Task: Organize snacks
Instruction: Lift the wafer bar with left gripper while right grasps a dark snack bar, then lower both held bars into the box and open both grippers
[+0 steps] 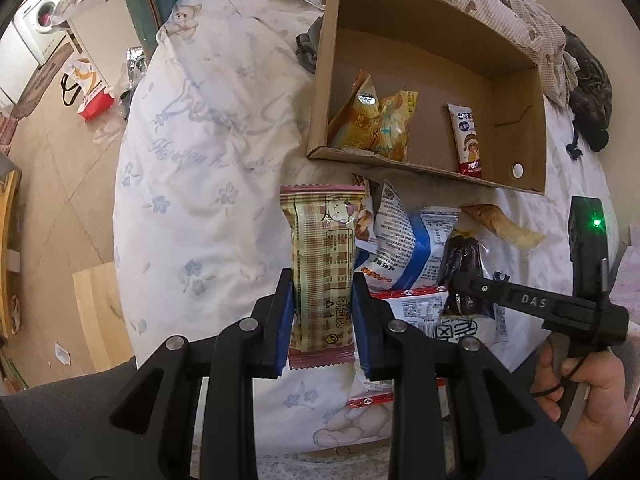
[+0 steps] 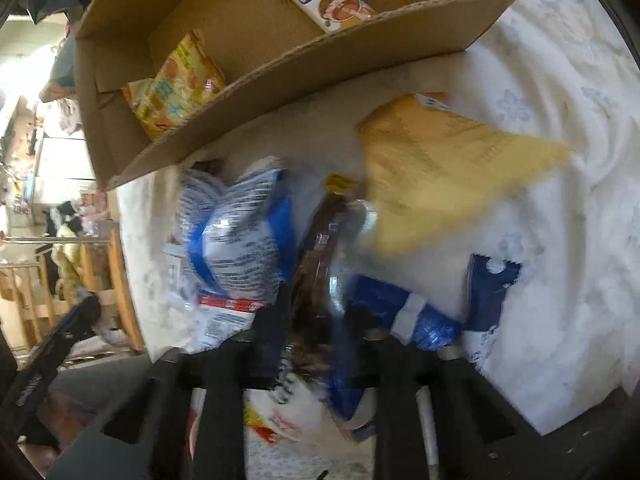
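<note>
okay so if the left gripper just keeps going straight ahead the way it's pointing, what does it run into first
Probably the near wall of the cardboard box. The left gripper, shut on a plaid snack bar, points over bare bedsheet toward that wall. The bar's tip would likely touch first, though depth is unclear.

You work over a bed with a white floral quilt [image 1: 208,160]. Beside it runs tan floor [image 1: 60,160]. A washing machine [image 1: 42,20] stands far left. Wooden railing [image 2: 100,280] flanks the bed.
</note>
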`<act>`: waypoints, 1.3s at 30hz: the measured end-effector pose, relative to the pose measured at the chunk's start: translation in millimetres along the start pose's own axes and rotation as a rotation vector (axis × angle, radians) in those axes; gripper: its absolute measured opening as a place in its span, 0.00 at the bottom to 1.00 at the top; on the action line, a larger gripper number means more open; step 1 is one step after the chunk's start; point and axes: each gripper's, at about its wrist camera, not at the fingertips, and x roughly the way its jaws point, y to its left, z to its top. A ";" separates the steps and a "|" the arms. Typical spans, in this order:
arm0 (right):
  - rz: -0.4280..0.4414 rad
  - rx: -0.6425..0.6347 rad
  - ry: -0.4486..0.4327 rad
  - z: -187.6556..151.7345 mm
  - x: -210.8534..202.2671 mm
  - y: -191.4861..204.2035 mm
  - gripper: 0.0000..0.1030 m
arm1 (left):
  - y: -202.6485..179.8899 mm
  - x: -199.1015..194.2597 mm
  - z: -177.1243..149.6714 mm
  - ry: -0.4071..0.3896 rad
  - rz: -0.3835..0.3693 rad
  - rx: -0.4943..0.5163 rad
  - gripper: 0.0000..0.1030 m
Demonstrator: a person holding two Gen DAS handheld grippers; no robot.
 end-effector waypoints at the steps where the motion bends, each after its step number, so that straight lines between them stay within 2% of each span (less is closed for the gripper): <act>1: 0.011 -0.009 0.001 -1.2 -2.1 0.7 0.16 | 0.4 -1.3 -0.5 -0.002 -0.003 -0.003 0.23; 9: 0.096 -0.049 -0.059 -28.9 -40.7 2.4 0.13 | 15.9 -7.7 -7.4 -0.016 0.031 -0.048 0.23; 16: 0.191 -0.066 -0.173 -44.6 -83.4 2.9 0.13 | 13.8 -22.3 -13.5 -0.067 0.036 -0.043 0.22; 24: 0.267 -0.111 -0.305 -40.8 -130.1 25.2 0.13 | 2.8 -46.3 -8.6 -0.146 0.026 -0.028 0.22; 33: 0.302 -0.112 -0.395 -13.3 -156.8 31.7 0.13 | -22.0 -73.0 39.3 -0.214 0.035 0.053 0.23; 39: 0.305 -0.105 -0.434 12.0 -166.0 31.2 0.13 | -44.5 -73.5 73.7 -0.244 0.049 0.103 0.22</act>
